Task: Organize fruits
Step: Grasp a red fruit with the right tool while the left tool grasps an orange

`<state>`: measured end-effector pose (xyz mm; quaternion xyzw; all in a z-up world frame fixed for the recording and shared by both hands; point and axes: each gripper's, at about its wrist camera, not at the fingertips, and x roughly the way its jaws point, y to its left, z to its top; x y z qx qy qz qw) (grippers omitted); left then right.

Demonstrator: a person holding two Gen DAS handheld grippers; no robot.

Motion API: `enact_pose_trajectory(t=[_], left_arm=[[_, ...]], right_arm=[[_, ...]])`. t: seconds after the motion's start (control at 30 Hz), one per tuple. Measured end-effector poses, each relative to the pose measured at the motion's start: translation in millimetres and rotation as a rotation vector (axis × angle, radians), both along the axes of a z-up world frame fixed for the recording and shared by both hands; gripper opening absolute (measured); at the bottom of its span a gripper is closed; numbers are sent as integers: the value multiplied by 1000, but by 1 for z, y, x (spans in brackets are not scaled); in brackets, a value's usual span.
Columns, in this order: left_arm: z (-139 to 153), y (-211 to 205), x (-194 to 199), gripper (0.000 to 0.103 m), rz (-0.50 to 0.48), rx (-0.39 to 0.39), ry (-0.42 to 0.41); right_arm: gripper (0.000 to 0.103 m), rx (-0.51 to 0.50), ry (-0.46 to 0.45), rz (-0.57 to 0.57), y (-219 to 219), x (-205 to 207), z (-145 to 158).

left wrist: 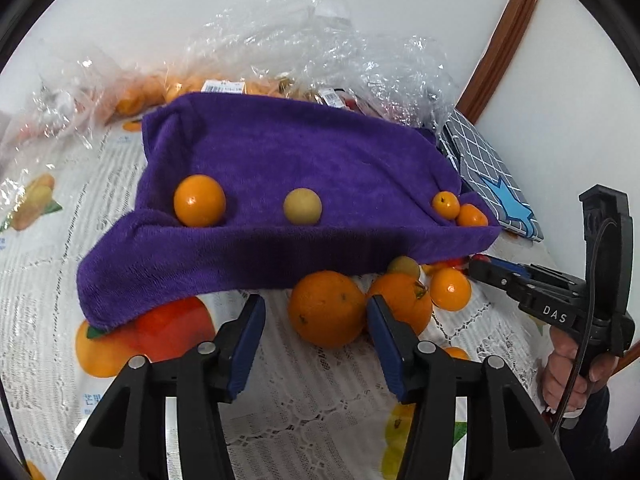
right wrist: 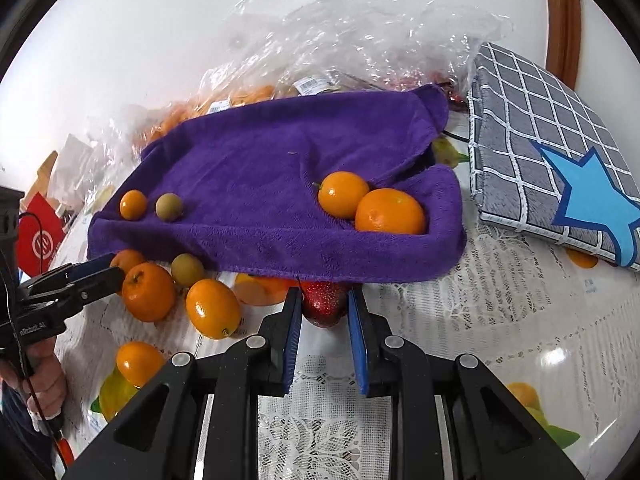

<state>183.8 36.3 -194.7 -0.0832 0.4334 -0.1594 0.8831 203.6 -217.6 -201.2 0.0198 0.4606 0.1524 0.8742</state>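
The purple towel [left wrist: 280, 168] already carries four fruits; several more lie on the tablecloth [right wrist: 500, 320] along its front edge, so I judge roughly half remains. The left gripper [left wrist: 316, 316] gapes wide at a big orange [left wrist: 326, 308]. The right gripper [right wrist: 324, 316] brackets a red strawberry [right wrist: 322, 304], not visibly clamped; room is tight.

A plain white wall [left wrist: 180, 8] rises behind the table, which is covered by a white lace-pattern tablecloth [right wrist: 500, 312] printed with fruit. A curved brown wooden trim [left wrist: 508, 36], perhaps a door frame, runs up the right side.
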Motion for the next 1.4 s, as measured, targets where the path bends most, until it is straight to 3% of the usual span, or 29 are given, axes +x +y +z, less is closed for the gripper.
enact_pose_trajectory(t=[0.07,0.27,0.53,0.67,0.93,1.13,1.4], left_arm=[[1,1,-1,38,-9,-26,5],[8,17,-8,37,52,-24,-23],[6,19,-4,38,72,24,-5],[1,11,-1,45,64,59,12],[-3,3,-2,43,76,131,2],[3,14,-3,40,66,41,0],[31,22,-17,40,52,-18,-118]], right_arm=[[23,-4,1,1,0,0,-1],[23,5,6,-9,-2,1,-3],[23,-19,9,-5,2,1,-4],[23,-36,11,1,2,1,-4],[24,-81,-4,11,5,-2,-5],[23,-74,-11,12,4,-3,-3],[23,38,-78,40,-1,-10,15]])
